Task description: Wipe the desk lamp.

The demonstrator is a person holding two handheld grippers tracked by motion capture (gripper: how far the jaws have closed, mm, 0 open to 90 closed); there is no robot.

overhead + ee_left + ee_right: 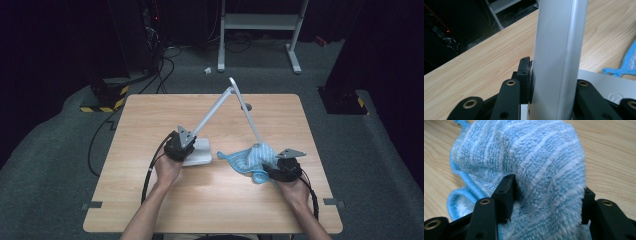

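Left side of the wooden table [150,200]: the left gripper [179,145] is closed firmly on the lower arm of the desk lamp [212,112], just above its white base [200,155]. In the left gripper view the silver arm [559,57] fills the gap between the jaws, with one pad [525,75] flat against its side. The hold looks secure and square. The arm rises toward one o'clock from the base to an elbow near the table's far edge, and the lamp head [246,107] slopes back down toward five o'clock.

Centre-right: the blue striped cloth [250,160] lies bunched on the table at three o'clock from the base, draped over the tip of the lamp head.

Right side: the right gripper [285,167] sits at the cloth's five o'clock edge. In the right gripper view its jaws stand partly apart with a thick fold of the cloth [544,170] bulging between them; the pads flank the towelling, but I cannot confirm that they press on it. The hold is judged loose.

Assessment: the work in hand appears to be wiping the lamp with the cloth. To do it well, keep the left hold unchanged to steady the lamp, gather a generous fold deep between the right jaws, close fully before lifting, and wipe along the head rather than across it, so the lamp does not twist.
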